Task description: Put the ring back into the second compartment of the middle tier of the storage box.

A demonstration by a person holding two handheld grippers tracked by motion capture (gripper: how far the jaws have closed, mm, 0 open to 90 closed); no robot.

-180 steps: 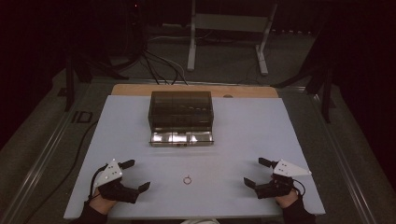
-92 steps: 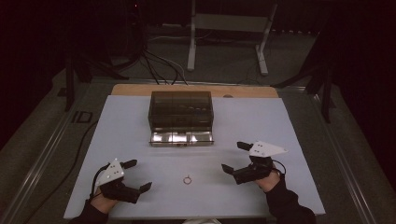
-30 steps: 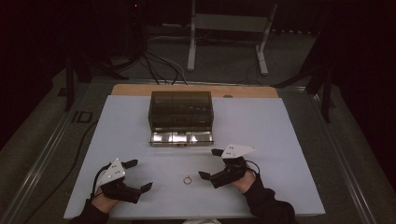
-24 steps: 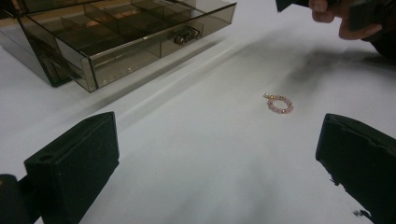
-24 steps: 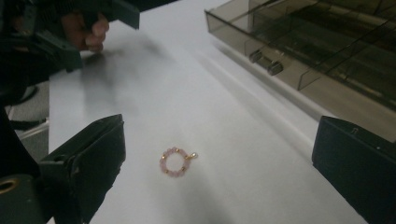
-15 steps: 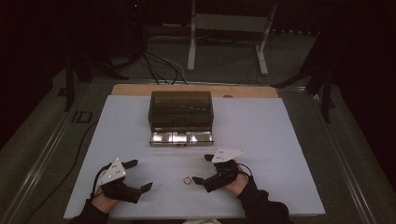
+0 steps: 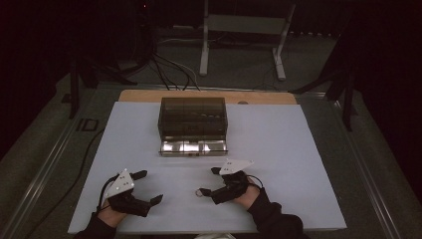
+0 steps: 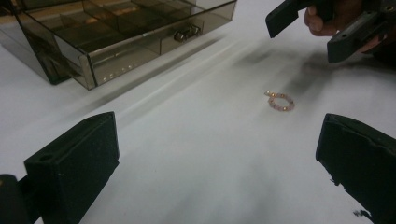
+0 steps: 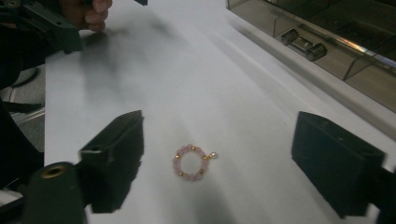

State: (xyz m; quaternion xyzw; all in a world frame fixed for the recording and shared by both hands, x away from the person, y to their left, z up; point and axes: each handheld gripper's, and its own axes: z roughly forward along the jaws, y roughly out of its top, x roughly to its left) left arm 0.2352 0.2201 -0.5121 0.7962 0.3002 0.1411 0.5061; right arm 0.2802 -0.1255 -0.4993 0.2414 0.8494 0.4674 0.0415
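A small ring of pink and gold beads lies flat on the white table top, in front of the box. In the right gripper view the bead ring sits on the table between the two black jaws, nearer the left one, and neither pad touches it. My right gripper is low over the table and open; its jaws have just been closing around the ring. My left gripper rests open at the near left with nothing in it. It faces the bead ring from a distance.
A smoky transparent compartment box stands at the table's middle back, its front drawer with a metal latch facing me. The white table mat ends at a wooden edge behind the box. Cables and stand legs lie on the floor beyond.
My right gripper has come in from the near right, leftward and down, until its jaws flank the bead ring. The left gripper and the box have stayed put.
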